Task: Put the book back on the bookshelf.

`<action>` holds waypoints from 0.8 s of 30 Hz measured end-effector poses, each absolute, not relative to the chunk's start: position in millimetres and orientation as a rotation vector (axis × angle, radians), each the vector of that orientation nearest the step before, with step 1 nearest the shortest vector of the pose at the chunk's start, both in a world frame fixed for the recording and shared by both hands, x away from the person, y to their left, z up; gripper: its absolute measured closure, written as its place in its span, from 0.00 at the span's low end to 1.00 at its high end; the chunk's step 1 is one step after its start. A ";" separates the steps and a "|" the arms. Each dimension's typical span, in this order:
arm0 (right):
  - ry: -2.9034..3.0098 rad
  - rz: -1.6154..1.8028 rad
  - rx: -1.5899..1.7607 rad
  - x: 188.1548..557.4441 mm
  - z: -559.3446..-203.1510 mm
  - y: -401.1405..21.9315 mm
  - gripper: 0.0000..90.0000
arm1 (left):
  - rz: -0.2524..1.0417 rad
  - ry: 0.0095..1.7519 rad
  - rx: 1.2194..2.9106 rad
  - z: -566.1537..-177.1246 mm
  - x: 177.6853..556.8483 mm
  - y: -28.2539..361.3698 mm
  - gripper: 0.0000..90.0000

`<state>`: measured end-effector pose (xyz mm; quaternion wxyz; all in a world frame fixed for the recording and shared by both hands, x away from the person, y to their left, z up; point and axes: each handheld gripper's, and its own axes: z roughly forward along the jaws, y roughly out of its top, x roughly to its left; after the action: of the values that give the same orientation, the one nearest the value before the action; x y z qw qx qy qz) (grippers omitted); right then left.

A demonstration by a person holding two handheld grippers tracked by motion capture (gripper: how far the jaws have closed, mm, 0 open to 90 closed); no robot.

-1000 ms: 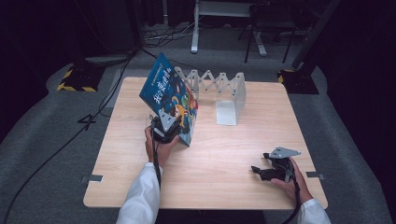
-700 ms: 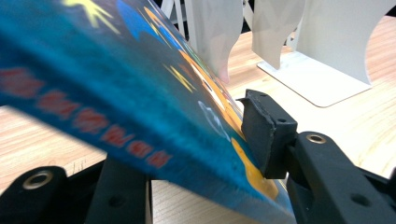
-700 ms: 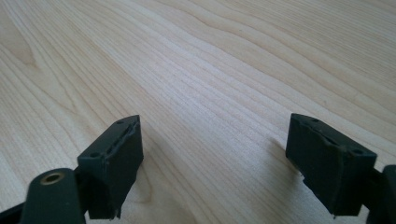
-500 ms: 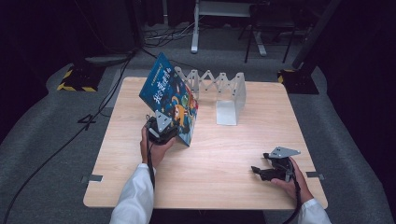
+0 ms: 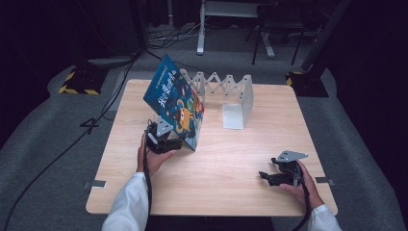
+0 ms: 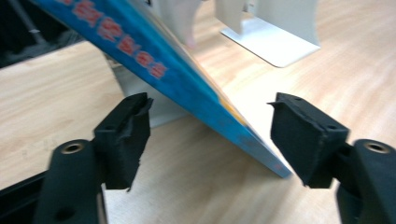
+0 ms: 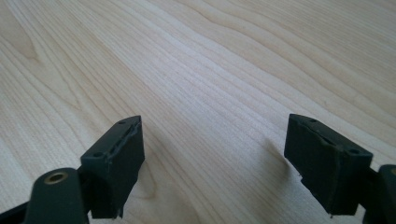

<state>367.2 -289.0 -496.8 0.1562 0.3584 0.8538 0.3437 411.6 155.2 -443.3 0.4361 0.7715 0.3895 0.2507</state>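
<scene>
Right claw [image 5: 267, 176]: jaws apart, nothing between them, low over bare counter [image 5: 231, 168], well right of the book and nearer the person.

Left claw [image 5: 179, 143]: just beside the book's near lower corner; jaws have just been opening and now stand apart, the book's lower edge between them, pads clear of it.

Book [image 5: 176, 102]: blue cover, tilted, lower edge on the counter, leaning back toward the rack.

Rack [image 5: 226, 89]: white, folding, directly behind the book, stretching right.
</scene>
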 end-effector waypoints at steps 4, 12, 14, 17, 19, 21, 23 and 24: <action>2.427 0.982 1.000 363.7 -491.3 -285.9 0.23 | 0.625 0.928 1.951 -438.5 403.6 158.1 0.27; 2.428 0.924 0.971 359.7 -484.1 -280.9 0.23 | 0.586 0.872 2.034 -441.0 388.9 170.1 0.21; 2.427 0.918 0.970 359.3 -483.1 -280.3 0.23 | 0.594 0.868 2.044 -441.3 387.3 171.0 0.20; 2.423 0.916 0.968 358.8 -481.0 -278.6 0.23 | 0.616 0.845 2.094 -443.0 378.0 174.4 0.19; 2.423 0.910 0.958 358.2 -480.4 -277.6 0.23 | 0.632 0.827 2.124 -443.6 372.6 175.5 0.19; 2.427 0.904 0.951 356.1 -480.1 -277.3 0.23 | 0.660 0.818 2.160 -444.1 367.5 175.5 0.20; 2.428 0.892 0.943 353.7 -480.2 -277.8 0.23 | 0.679 0.803 2.189 -444.7 362.6 176.1 0.19; 2.423 0.887 0.943 352.6 -480.2 -278.0 0.23 | 0.685 0.797 2.212 -445.4 359.9 176.3 0.20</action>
<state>352.6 -278.0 -480.2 0.1958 0.3365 0.8650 0.3167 359.9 176.3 -445.4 0.3395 0.8496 0.3060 0.2632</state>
